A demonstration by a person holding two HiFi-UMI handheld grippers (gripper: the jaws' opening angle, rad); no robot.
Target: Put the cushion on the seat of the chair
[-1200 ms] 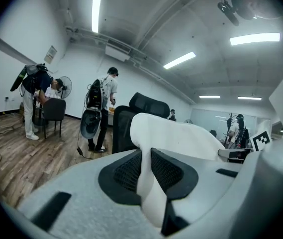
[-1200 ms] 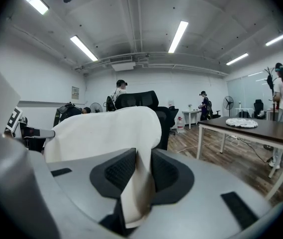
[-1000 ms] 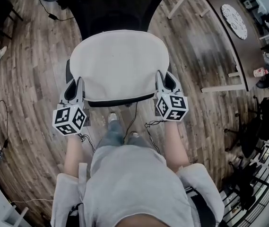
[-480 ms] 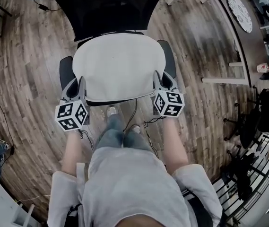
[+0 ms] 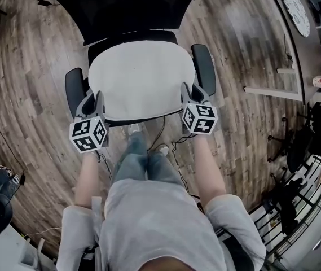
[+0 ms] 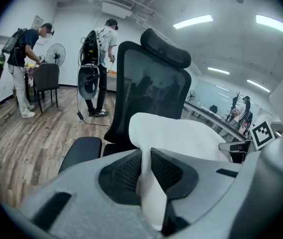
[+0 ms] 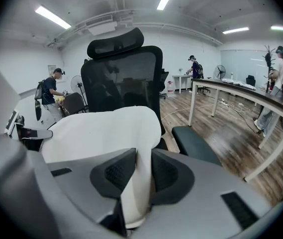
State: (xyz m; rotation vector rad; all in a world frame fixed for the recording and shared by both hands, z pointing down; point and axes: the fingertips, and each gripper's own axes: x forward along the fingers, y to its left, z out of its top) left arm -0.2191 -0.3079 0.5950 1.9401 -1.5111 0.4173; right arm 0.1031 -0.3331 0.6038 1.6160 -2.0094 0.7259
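From the head view, the white cushion (image 5: pixel 141 81) lies spread over the seat (image 5: pixel 143 119) of the black chair (image 5: pixel 132 10). It sits between the 2 armrests (image 5: pixel 74 89), and only a dark strip of the seat's front edge shows at the cushion's 6 o'clock. Whether the cushion rests fully on the seat cannot be told. The left gripper (image 5: pixel 91 103) pinches the cushion's near edge at about 8 o'clock. In the left gripper view, its 2 jaws press a fold of the white fabric between their ribbed pads. The right gripper (image 5: pixel 190 92) pinches the near edge at about 4 o'clock, and in the right gripper view its jaws likewise clamp a fold of cushion. Both grippers point toward 12 o'clock, at the tall mesh backrest (image 7: pixel 121 78). A wood floor (image 5: pixel 30 66) surrounds the chair, and a long desk (image 7: pixel 240 92) stands at 3 o'clock in the right gripper view.
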